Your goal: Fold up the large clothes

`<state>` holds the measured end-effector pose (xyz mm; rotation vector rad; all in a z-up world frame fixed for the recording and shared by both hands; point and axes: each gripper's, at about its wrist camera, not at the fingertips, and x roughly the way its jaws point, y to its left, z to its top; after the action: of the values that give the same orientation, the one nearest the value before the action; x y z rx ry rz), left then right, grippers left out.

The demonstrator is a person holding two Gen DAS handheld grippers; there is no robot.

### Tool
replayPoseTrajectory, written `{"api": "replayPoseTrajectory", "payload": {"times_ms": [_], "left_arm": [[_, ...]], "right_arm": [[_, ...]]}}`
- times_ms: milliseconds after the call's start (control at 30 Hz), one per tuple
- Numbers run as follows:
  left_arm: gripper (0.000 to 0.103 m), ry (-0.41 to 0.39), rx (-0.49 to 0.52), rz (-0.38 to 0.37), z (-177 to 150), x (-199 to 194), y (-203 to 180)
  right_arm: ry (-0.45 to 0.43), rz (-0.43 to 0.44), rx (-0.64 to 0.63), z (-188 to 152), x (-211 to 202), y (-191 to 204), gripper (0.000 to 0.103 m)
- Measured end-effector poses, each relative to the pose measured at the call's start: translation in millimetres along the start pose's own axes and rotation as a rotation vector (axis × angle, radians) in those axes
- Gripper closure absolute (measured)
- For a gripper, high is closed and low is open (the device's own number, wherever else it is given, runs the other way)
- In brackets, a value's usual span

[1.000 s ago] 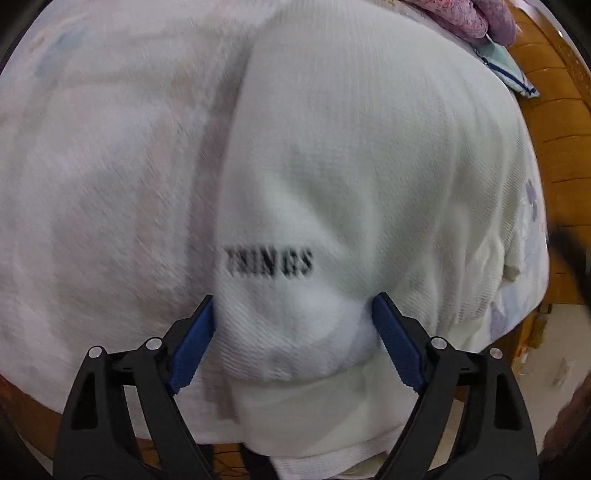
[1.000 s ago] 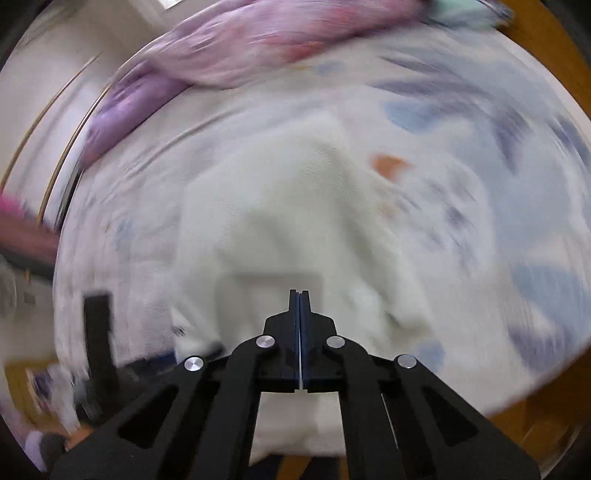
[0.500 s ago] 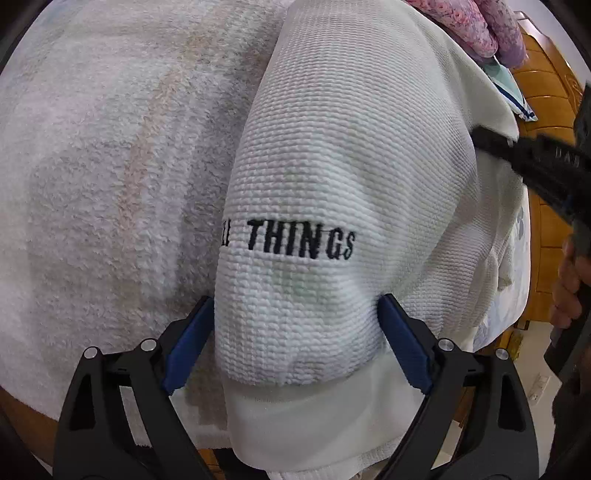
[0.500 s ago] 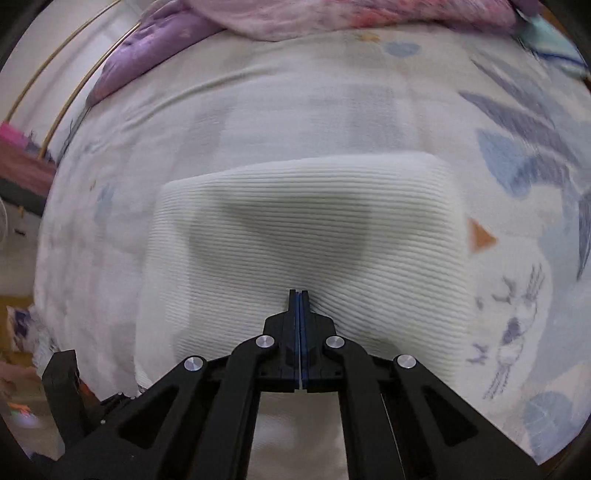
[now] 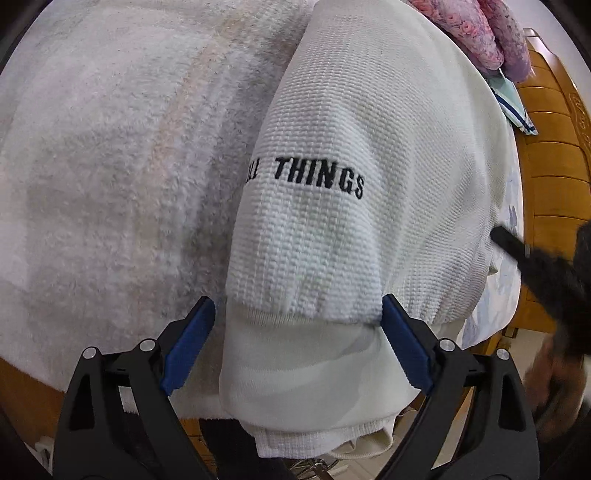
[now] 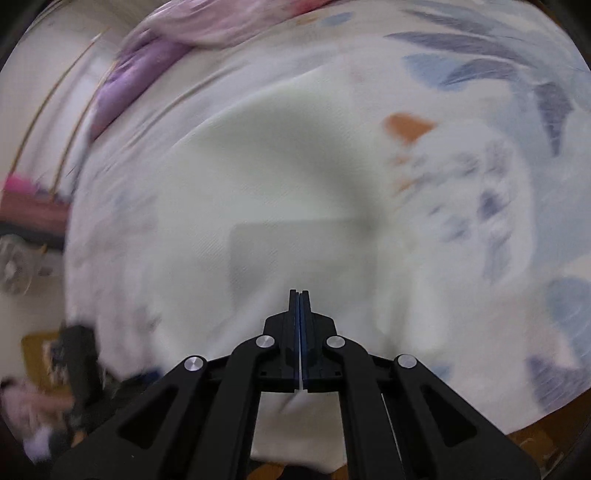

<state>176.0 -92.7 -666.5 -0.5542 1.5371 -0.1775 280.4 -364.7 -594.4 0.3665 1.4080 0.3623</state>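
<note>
A folded white waffle-knit garment with black "ALL THINGS" lettering lies on the bed, its ribbed hem hanging over the near edge. My left gripper is open and straddles that lower end. The right blue pad touches the fabric's side, and the left pad stands apart from it. In the blurred right wrist view, my right gripper is shut with nothing in it, hovering over the same pale garment. It also shows as a black blur at the right edge of the left wrist view.
A fluffy white blanket covers the bed left of the garment. A leaf-patterned sheet lies to its right. A pink-purple quilt is bunched at the far end, by a striped light cloth and the wooden bed frame.
The left gripper has come closer to the garment's end, with its jaws a little wider. The right gripper, still shut, has dropped lower along the garment's right side.
</note>
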Motion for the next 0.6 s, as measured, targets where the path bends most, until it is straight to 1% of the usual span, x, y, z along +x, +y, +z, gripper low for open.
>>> {"api": "replayPoseTrajectory", "payload": {"times_ms": [33, 67, 133, 200, 233, 300, 367, 400, 467, 533, 567, 600], "left_arm": [[0.013, -0.005, 0.007, 0.012, 4, -3, 0], [0.013, -0.01, 0.017, 0.027, 2, -3, -4], [0.013, -0.01, 0.026, 0.041, 2, 0, -9], [0.013, 0.004, 0.027, 0.029, 6, 5, -14], [0.013, 0.008, 0.035, 0.023, 5, 7, -15], [0.013, 0.006, 0.051, 0.008, 3, 8, -15], [0.013, 0.014, 0.038, -0.013, 9, 9, -11], [0.013, 0.023, 0.022, -0.03, 9, 10, -9], [0.013, 0.04, -0.01, -0.06, 9, 6, -2], [0.013, 0.041, -0.006, -0.069, 7, 3, 0], [0.013, 0.041, 0.003, -0.072, 8, 0, -1], [0.013, 0.045, 0.015, -0.073, 9, -1, -1]], "right_arm": [[0.045, 0.023, -0.008, -10, 13, 7, 0.103], [0.084, 0.028, -0.013, -19, 26, 8, 0.103], [0.117, -0.019, -0.018, -29, 44, -1, 0.103], [0.105, -0.005, 0.042, -33, 44, -23, 0.103], [0.095, -0.003, 0.075, -34, 37, -35, 0.103], [0.076, -0.024, 0.088, -35, 25, -48, 0.103], [0.069, -0.064, 0.106, -39, 17, -57, 0.103], [0.065, -0.05, 0.127, -43, 14, -62, 0.103], [0.053, 0.019, 0.204, -46, 10, -71, 0.103], [0.025, 0.082, 0.254, -48, 4, -76, 0.101], [-0.004, 0.112, 0.289, -49, -3, -78, 0.097], [-0.052, 0.132, 0.341, -51, -12, -83, 0.097]]}}
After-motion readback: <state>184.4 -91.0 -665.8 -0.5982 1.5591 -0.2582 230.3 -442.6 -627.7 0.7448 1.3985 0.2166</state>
